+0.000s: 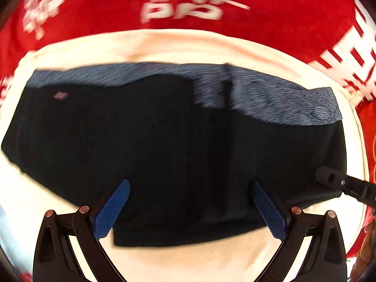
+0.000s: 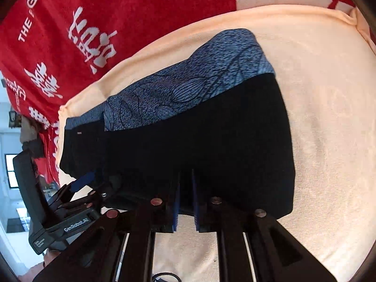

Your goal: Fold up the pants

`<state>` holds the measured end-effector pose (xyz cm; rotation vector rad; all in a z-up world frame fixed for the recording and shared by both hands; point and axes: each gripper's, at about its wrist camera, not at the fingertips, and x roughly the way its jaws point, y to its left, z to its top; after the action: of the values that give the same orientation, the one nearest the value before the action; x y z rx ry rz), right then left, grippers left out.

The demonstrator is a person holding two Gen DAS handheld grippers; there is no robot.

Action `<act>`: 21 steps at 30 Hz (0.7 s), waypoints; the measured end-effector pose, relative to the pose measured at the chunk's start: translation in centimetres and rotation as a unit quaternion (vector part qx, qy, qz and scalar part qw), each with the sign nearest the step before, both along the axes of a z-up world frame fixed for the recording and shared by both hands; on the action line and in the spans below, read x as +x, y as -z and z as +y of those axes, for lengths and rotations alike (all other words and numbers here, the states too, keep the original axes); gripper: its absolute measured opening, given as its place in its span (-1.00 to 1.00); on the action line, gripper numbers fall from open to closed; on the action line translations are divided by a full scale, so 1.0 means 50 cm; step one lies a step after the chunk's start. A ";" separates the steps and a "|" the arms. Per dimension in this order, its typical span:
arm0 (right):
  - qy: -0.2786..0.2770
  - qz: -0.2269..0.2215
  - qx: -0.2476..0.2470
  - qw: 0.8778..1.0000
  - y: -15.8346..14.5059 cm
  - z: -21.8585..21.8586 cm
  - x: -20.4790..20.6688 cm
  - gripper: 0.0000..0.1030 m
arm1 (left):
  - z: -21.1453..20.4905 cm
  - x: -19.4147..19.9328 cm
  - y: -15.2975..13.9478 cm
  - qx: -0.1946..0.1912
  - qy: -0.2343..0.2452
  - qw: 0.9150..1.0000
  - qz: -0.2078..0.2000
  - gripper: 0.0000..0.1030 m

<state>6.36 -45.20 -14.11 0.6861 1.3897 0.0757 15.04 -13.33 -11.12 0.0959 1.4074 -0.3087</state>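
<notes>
Two grippers work on the black pants [image 1: 164, 141], which lie folded on a cream towel [image 1: 164, 44] over a red cloth [image 1: 94, 4]. Their blue patterned waistband [image 2: 188, 84] runs along the 12 o'clock edge. The left gripper [image 1: 191, 209] has its blue fingers [image 1: 112, 209] spread wide, holding nothing, over the near hem. The right gripper [image 2: 186, 199], fingers nearly together, pinches the pants' edge at 6 o'clock.

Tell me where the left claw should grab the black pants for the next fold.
Grip the near hem edge of the black pants, coming in low from the near side. That edge lies flat between the open left claw fingers; the right claw already pinches the same edge.
</notes>
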 end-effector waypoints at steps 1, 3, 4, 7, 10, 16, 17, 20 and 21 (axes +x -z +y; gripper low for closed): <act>-0.006 0.002 -0.002 1.000 -0.003 0.008 0.004 -0.62 | 0.008 -0.003 0.003 -0.009 -0.009 1.000 0.005 1.00; -0.022 0.001 -0.018 1.000 -0.012 0.032 0.013 -0.51 | 0.050 -0.009 -0.003 -0.014 -0.035 0.999 0.010 1.00; -0.031 -0.005 -0.029 0.999 -0.021 0.048 0.019 -0.51 | 0.065 -0.011 -0.006 -0.013 -0.040 0.999 0.009 1.00; -0.068 -0.033 -0.040 0.996 -0.043 0.114 0.057 -0.36 | 0.112 -0.013 -0.015 -0.009 -0.051 0.999 0.005 1.00; -0.085 -0.041 -0.043 0.995 -0.047 0.180 0.105 0.06 | 0.149 -0.009 -0.012 0.002 -0.050 0.999 0.009 1.00; -0.142 0.020 -0.134 0.981 -0.008 0.288 0.153 -0.05 | 0.181 -0.003 -0.016 0.015 -0.039 0.999 0.004 1.00; -0.152 0.019 -0.164 0.974 -0.010 0.303 0.154 -0.20 | 0.195 -0.002 -0.020 0.011 -0.040 0.999 0.006 1.00; -0.156 0.013 -0.169 0.973 -0.019 0.315 0.149 -0.45 | 0.210 0.000 -0.018 -0.001 -0.038 0.999 0.009 1.00; -0.151 0.011 -0.162 0.975 -0.023 0.313 0.148 -0.46 | 0.214 0.001 -0.018 -0.003 -0.038 0.999 0.009 1.00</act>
<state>13.75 -29.52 -12.96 0.2019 1.4764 0.0795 15.09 -2.64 -10.23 0.0347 1.4248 -0.2525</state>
